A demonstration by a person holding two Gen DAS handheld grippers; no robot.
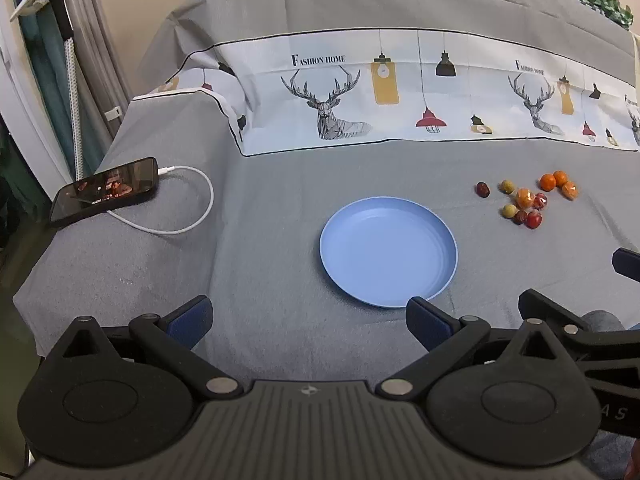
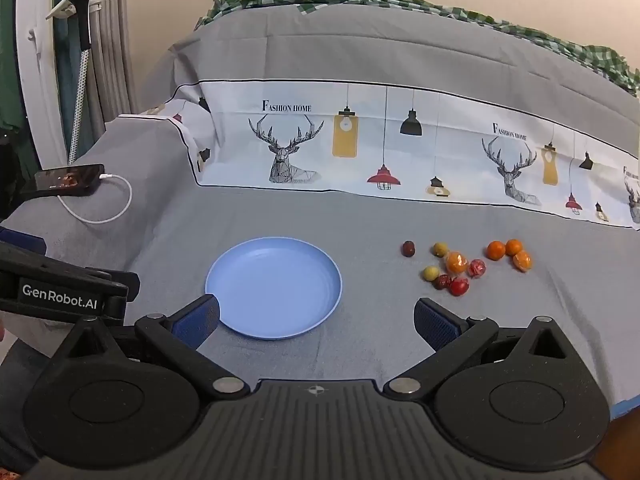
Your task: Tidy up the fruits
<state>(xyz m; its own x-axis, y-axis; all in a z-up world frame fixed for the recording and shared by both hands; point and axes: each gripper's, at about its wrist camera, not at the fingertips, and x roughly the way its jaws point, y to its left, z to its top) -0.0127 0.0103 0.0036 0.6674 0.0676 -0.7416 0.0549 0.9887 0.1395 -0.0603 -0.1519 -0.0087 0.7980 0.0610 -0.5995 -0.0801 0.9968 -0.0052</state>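
Note:
An empty blue plate (image 1: 388,254) (image 2: 276,286) lies on the grey cloth. To its right lies a cluster of small fruits (image 1: 528,200) (image 2: 464,266): orange ones (image 2: 496,250), red ones (image 2: 459,287), yellow-green ones (image 2: 431,273) and a dark red one (image 2: 408,248). My left gripper (image 1: 308,322) is open and empty, just in front of the plate's near left side. My right gripper (image 2: 316,320) is open and empty, in front of the plate's near right rim, left of the fruits. Each gripper shows at the edge of the other's view.
A phone (image 1: 104,192) with a white charging cable (image 1: 192,216) lies at the left on a raised part of the cloth. A printed deer-and-lamp cloth band (image 1: 400,88) rises behind. A garment steamer and curtains (image 2: 80,40) stand at far left.

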